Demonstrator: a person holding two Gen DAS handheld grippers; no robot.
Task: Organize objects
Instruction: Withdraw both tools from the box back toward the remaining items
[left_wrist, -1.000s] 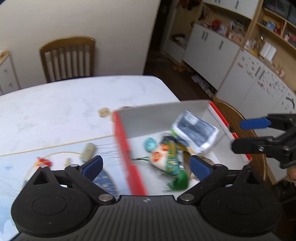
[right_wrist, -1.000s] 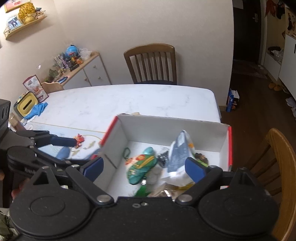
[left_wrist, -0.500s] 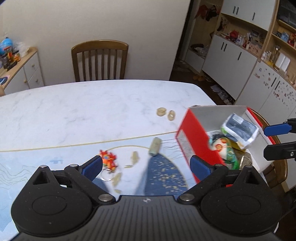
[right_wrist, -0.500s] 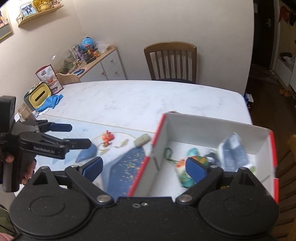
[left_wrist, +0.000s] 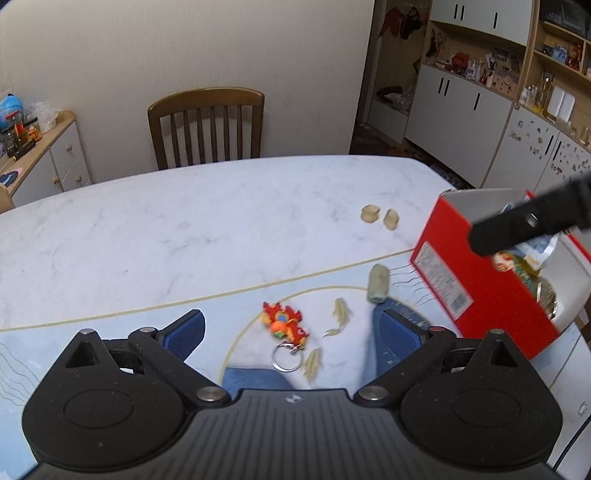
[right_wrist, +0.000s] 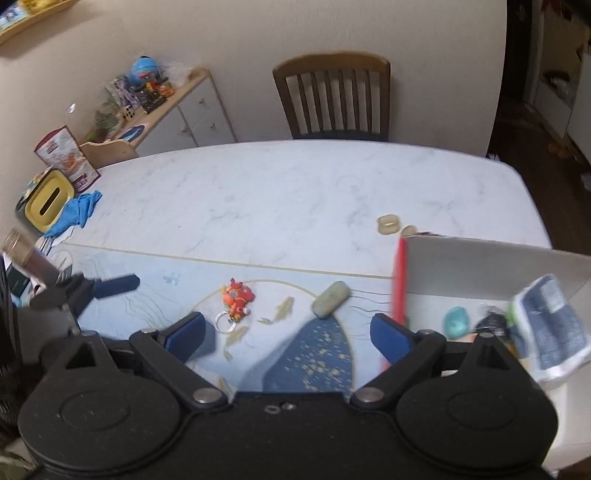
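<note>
Left wrist view, left gripper (left_wrist: 291, 328) spread wide with nothing in it, orange keychain toy (left_wrist: 283, 321) bottom center on the blue mat (left_wrist: 110, 328), red box (left_wrist: 480, 280) of stuff at right edge, right gripper (right_wrist: 286, 332) also gaping empty, greenish roll (right_wrist: 330, 294) center-right beside the box.

White marbled table (left_wrist: 155, 236), pale-blue printed mat (right_wrist: 147, 266) over near part. On mat: orange keychain toy (left_wrist: 283, 320), taken as landmark. Just right of it, greenish oblong piece (left_wrist: 377, 283); further right, red box (left_wrist: 476, 295) at table edge. Beyond and right, on bare marble, two beige pieces (left_wrist: 379, 216).
</note>
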